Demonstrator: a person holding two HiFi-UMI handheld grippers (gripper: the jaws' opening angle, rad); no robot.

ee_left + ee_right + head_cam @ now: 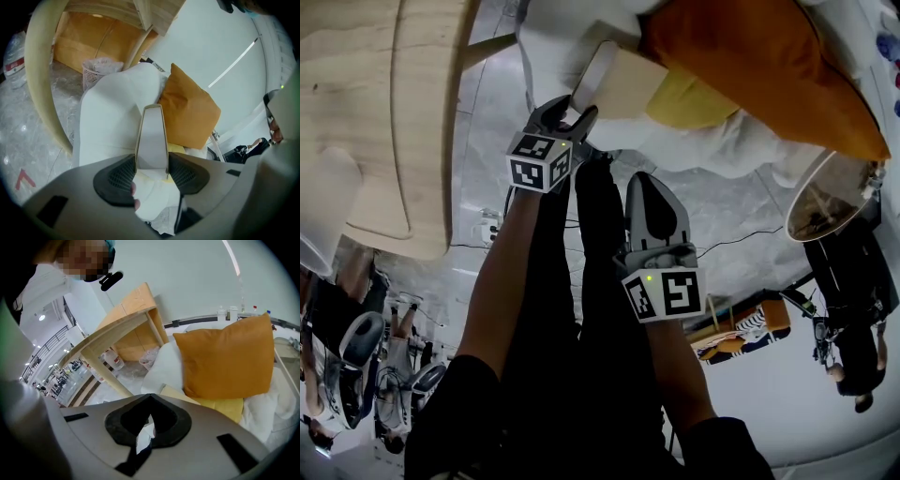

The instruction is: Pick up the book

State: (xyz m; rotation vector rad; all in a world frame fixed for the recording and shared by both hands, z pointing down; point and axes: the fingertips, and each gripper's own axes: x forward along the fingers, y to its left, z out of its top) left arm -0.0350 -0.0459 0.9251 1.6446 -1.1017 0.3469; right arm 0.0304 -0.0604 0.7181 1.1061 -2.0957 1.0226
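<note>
Above white bedding (722, 155) and orange pillow (759, 56), left gripper (574, 107) jaws pinch the book (621, 82); right gripper (647, 180) jaws seemingly together

No word, brand or number is showing legibly: the white cubes with black square markers (539, 161) (666, 293) are displaying only patterns, the red label (14, 65) on a clear plastic bottle (12, 55) is appearing too blurred to read, and a red angle mark (21, 179) is lying on the grey floor (18, 136).

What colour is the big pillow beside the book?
Orange. The pillow shows best in the right gripper view.
</note>
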